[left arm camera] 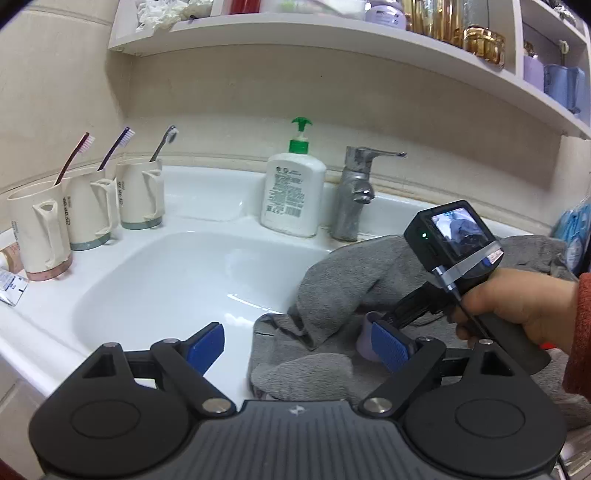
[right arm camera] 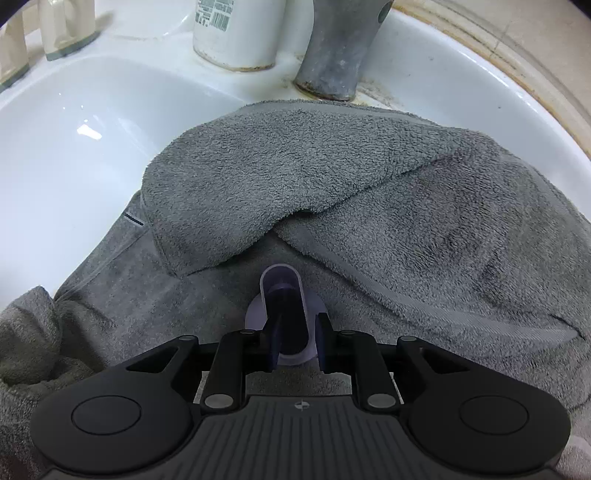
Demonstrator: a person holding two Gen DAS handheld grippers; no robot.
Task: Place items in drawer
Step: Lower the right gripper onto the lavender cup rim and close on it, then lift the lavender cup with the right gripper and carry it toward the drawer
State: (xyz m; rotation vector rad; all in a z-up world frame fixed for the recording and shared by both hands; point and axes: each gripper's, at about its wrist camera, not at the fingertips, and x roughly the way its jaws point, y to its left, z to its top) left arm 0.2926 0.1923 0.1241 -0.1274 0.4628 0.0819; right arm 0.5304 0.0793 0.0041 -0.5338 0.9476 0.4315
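Observation:
A grey towel (left arm camera: 332, 288) lies crumpled over the right side of the white sink (left arm camera: 166, 280); it fills the right wrist view (right arm camera: 332, 177). My right gripper (right arm camera: 297, 341) is shut on a small lilac plastic piece (right arm camera: 282, 295) lying on the towel; the piece also shows in the left wrist view (left arm camera: 365, 338). My left gripper (left arm camera: 295, 341) is open and empty, hovering over the sink's front rim, left of the right gripper's body (left arm camera: 454, 254). No drawer is in view.
A white pump bottle (left arm camera: 293, 192) and a grey tap (left arm camera: 354, 192) stand behind the basin. Three cups with toothbrushes (left arm camera: 88, 210) line the left rim. A shelf (left arm camera: 332, 33) with jars hangs above. A tube (left arm camera: 11, 286) lies far left.

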